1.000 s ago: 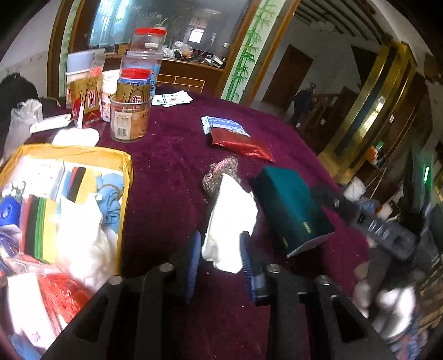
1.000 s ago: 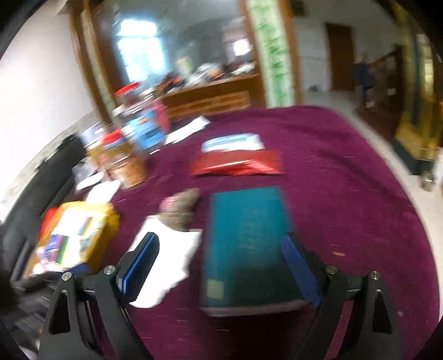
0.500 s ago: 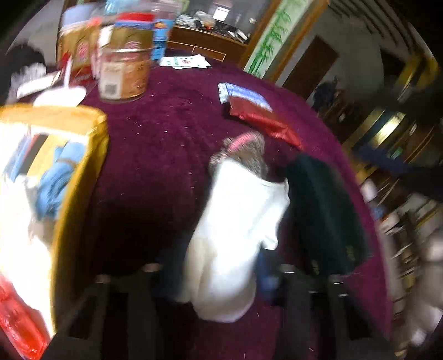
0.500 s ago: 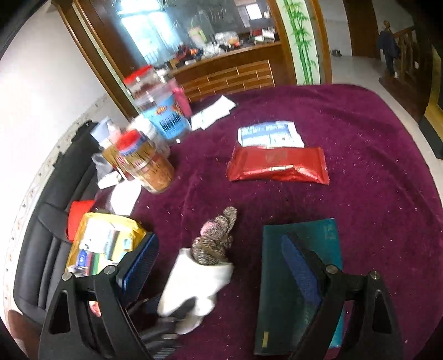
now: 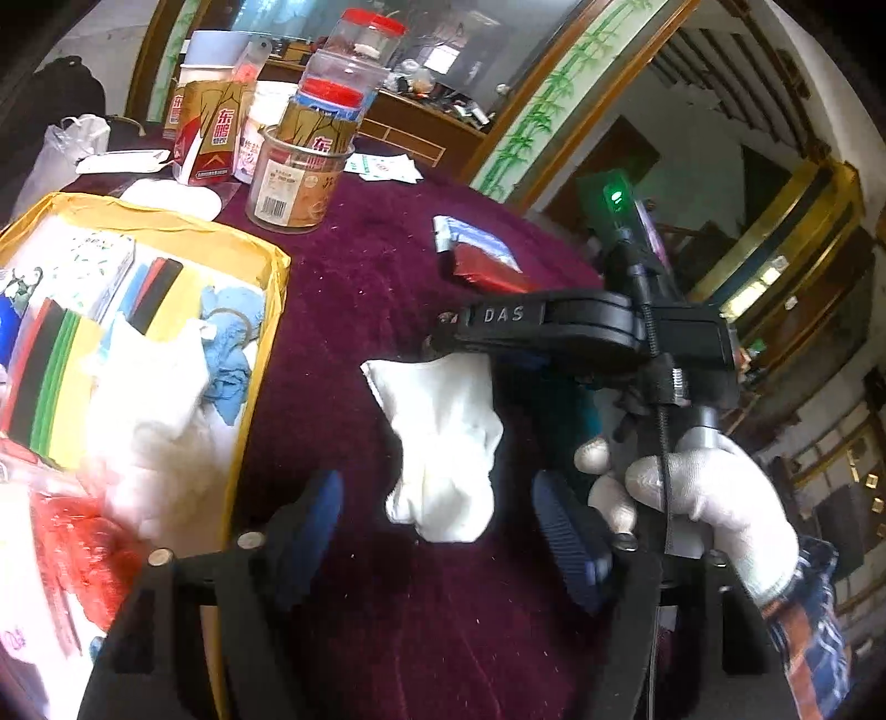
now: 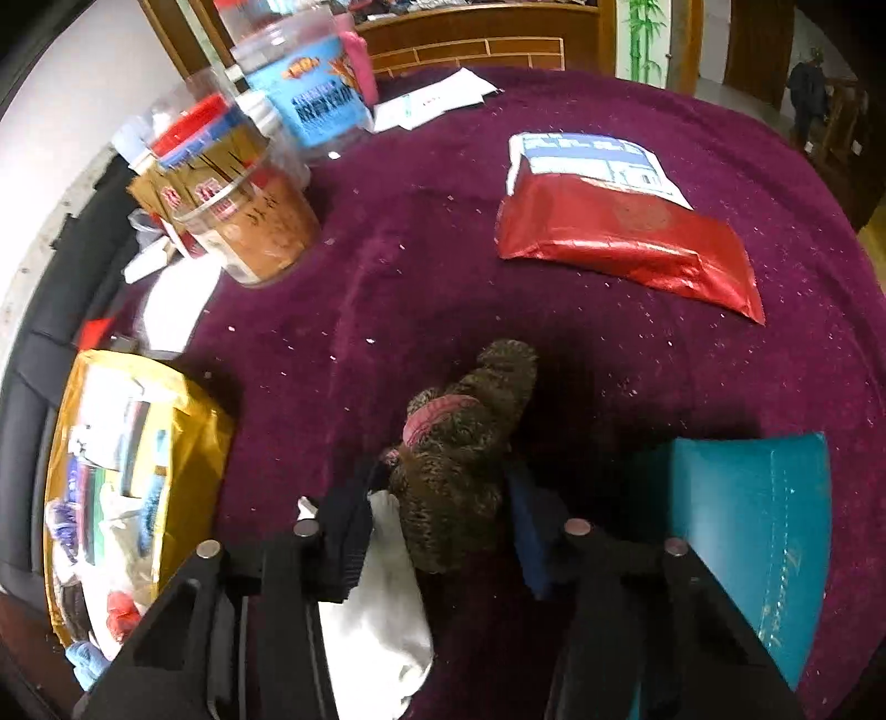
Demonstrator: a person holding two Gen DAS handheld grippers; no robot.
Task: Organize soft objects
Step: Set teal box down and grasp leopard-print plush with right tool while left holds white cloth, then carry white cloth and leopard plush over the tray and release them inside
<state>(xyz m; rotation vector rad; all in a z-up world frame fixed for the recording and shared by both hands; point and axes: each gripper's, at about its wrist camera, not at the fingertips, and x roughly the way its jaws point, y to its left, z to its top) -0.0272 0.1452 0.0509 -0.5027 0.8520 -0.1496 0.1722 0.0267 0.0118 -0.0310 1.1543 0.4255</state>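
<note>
Home: cluttered table point(image 6: 387, 266), wooden cabinet point(image 6: 470, 50)

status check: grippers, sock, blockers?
Left gripper open, white sock between its pads, untouched. Right gripper just closed, pads on brown sock. Teal box close beside.

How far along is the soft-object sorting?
Done: yellow box already holds cloths and gloves. In hand: right gripper, jaws just closing, is clamped on the brown knit sock; left gripper stands open around the white sock. Left: both socks into the box.
</note>
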